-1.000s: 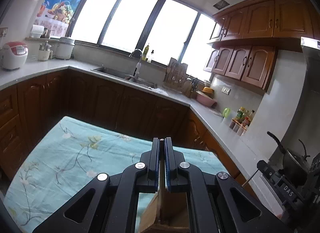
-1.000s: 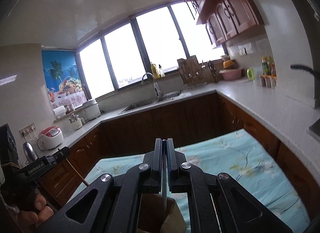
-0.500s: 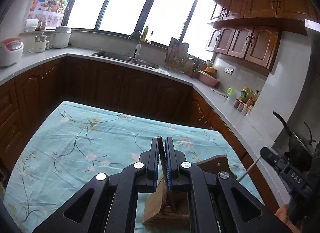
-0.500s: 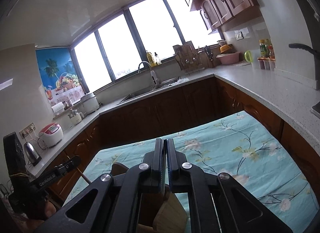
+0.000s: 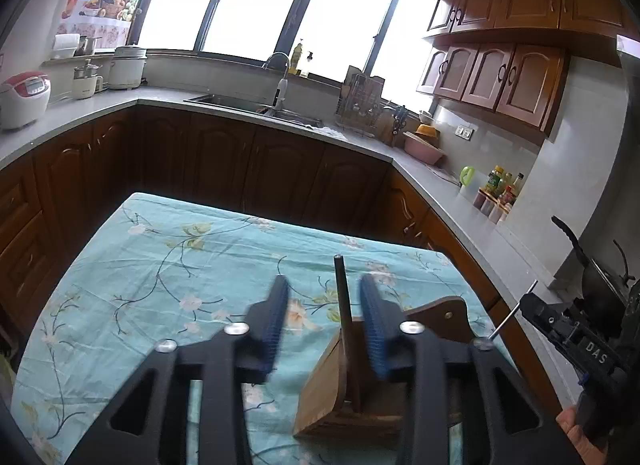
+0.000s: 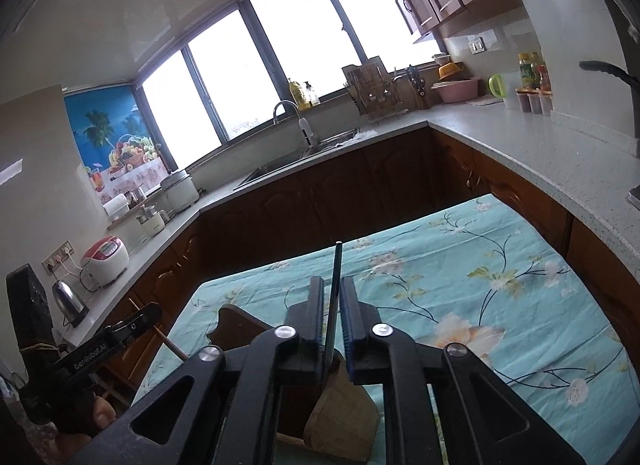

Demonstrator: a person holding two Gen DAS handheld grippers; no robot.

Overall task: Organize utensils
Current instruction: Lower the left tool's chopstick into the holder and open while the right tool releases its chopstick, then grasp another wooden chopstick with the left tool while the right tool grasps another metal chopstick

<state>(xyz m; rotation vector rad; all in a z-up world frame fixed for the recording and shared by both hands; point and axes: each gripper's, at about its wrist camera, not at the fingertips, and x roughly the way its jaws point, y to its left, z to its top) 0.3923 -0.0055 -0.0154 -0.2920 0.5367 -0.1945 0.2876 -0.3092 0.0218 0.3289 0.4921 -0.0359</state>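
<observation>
A wooden utensil holder (image 5: 328, 397) stands on the table with the teal flowered cloth (image 5: 160, 273), right under both grippers. In the left wrist view a dark thin stick (image 5: 343, 293) stands upright in it. My left gripper (image 5: 324, 285) is opening around the stick, which stands free near the right finger. In the right wrist view another dark thin stick (image 6: 337, 261) rises from the holder (image 6: 344, 413). My right gripper (image 6: 332, 281) is opening a narrow gap around it, and neither pad presses on it. The other gripper shows at each view's edge.
Grey counters over dark wooden cabinets wrap around the table (image 6: 480, 265). A sink (image 5: 240, 101) lies under the window, a rice cooker (image 5: 24, 97) stands far left, and a dark pan (image 5: 592, 277) sits on the right. A hand (image 5: 576, 429) holds the right gripper.
Both grippers were shut on their sticks and have now let go, the left jaws spreading wide, the right only a little. Both views now take in more of the table and the holder.
</observation>
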